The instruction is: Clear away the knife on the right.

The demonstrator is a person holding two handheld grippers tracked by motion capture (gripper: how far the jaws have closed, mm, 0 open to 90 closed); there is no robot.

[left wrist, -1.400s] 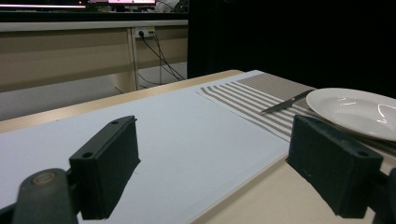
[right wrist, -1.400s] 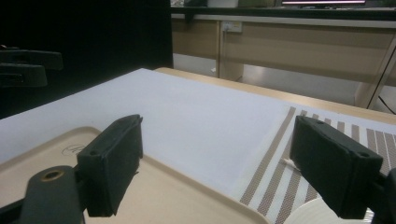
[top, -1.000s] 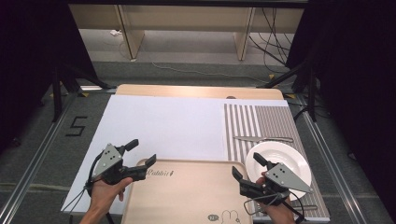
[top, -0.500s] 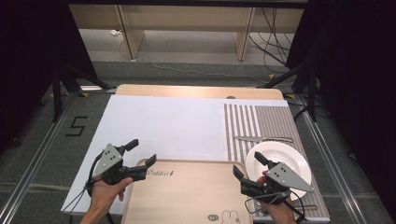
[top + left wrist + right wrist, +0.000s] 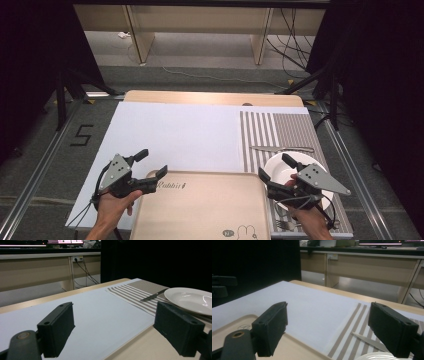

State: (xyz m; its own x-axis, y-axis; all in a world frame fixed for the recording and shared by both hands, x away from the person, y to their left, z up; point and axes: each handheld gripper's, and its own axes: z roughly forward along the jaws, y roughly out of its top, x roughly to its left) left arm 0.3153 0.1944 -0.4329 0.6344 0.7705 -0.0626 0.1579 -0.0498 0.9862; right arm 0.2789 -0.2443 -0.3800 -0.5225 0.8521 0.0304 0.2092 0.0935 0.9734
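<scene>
Two hand-held grippers, both w/ jaws spread wide, gripping nothing: left hand-held gripper at the near-left corner of 1 beige tray, right hand-held gripper at its near-right corner. One white plate & 1 knife on the striped placemat, table's right edge.

High view overhead facing forward, gripper views low, sharing striped mat

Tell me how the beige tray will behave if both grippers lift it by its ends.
The tray looks stiff and moulded, so it probably won't sag. Its smooth surface may slip in the jaws. It appears to carry nothing, so it is likely light.
</scene>
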